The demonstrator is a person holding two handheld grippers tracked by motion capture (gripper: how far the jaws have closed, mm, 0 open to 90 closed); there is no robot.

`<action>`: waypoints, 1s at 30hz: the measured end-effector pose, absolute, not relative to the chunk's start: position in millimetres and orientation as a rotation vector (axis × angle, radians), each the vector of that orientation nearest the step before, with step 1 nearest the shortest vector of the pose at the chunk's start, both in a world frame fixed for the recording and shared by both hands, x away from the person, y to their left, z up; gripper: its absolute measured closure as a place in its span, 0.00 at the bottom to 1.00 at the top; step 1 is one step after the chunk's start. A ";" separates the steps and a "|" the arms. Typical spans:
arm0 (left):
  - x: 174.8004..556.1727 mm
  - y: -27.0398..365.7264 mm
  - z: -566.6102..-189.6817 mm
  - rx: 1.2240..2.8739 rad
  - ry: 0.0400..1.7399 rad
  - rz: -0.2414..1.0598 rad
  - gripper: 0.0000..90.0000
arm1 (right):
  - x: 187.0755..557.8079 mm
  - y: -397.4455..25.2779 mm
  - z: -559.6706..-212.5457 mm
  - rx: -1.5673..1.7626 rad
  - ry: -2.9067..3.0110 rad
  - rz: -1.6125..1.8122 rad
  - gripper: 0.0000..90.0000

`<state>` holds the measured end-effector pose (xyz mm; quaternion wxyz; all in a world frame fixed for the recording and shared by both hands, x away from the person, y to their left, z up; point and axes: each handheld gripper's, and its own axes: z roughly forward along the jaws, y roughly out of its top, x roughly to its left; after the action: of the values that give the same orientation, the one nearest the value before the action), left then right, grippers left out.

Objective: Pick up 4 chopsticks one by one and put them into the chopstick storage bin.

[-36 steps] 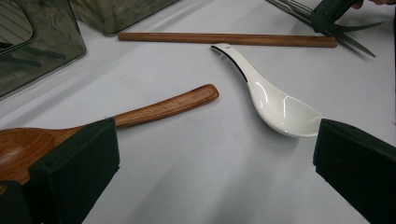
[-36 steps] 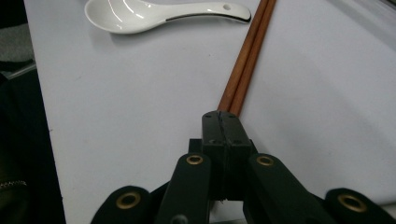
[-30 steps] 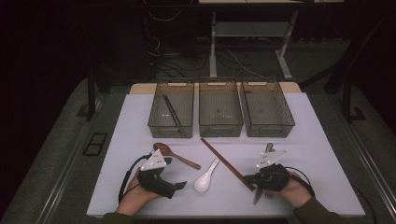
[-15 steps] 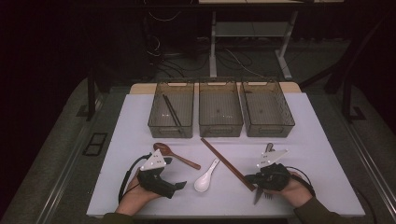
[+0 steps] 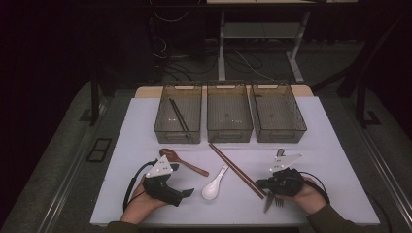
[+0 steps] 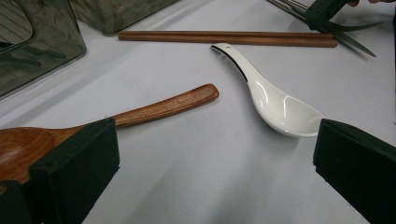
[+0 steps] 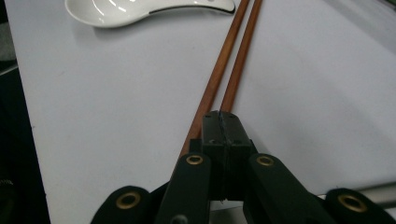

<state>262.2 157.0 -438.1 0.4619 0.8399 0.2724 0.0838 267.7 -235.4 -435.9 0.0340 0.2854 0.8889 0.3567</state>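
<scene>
A pair of brown chopsticks (image 5: 237,169) lies diagonally on the white table (image 5: 121,141), and beside it a white ceramic spoon (image 5: 214,186) and a wooden spoon (image 5: 182,162). My left gripper (image 5: 187,193) rests at the front left with its jaws wide open and nothing between them. In the left gripper view its pads frame the wooden spoon (image 6: 163,107) and the white spoon (image 6: 275,98), with the left gripper (image 6: 217,163) short of both. My right gripper (image 5: 260,183) is shut, its tips (image 7: 221,117) just over the near ends of the chopsticks (image 7: 229,60).
Three clear bins stand in a row at the back; the left bin (image 5: 178,116) holds dark chopsticks (image 5: 179,116), the middle bin (image 5: 229,114) and right bin (image 5: 278,112) look bare. A knife and fork (image 5: 272,200) lie under the right hand.
</scene>
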 end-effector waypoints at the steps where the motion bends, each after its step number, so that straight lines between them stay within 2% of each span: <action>1: 262.2 157.0 -438.1 2.065 0.671 0.206 0.00 | 267.9 -235.7 -435.0 0.885 2.728 1.104 0.99; 11: 262.1 155.6 -438.2 2.065 0.669 0.207 0.00 | 276.0 -225.5 -433.3 0.928 2.695 1.129 0.87; 25: 262.2 155.7 -438.3 2.063 0.669 0.206 0.00 | 284.7 -208.7 -443.3 0.941 2.697 1.028 0.87; 30: 262.1 155.6 -438.3 2.066 0.668 0.206 0.00 | 285.0 -206.8 -443.1 0.929 2.681 1.003 0.90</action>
<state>262.1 155.6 -438.3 0.4622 0.8400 0.2715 0.0839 285.0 -206.8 -443.1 0.0663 0.3080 0.8889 0.3326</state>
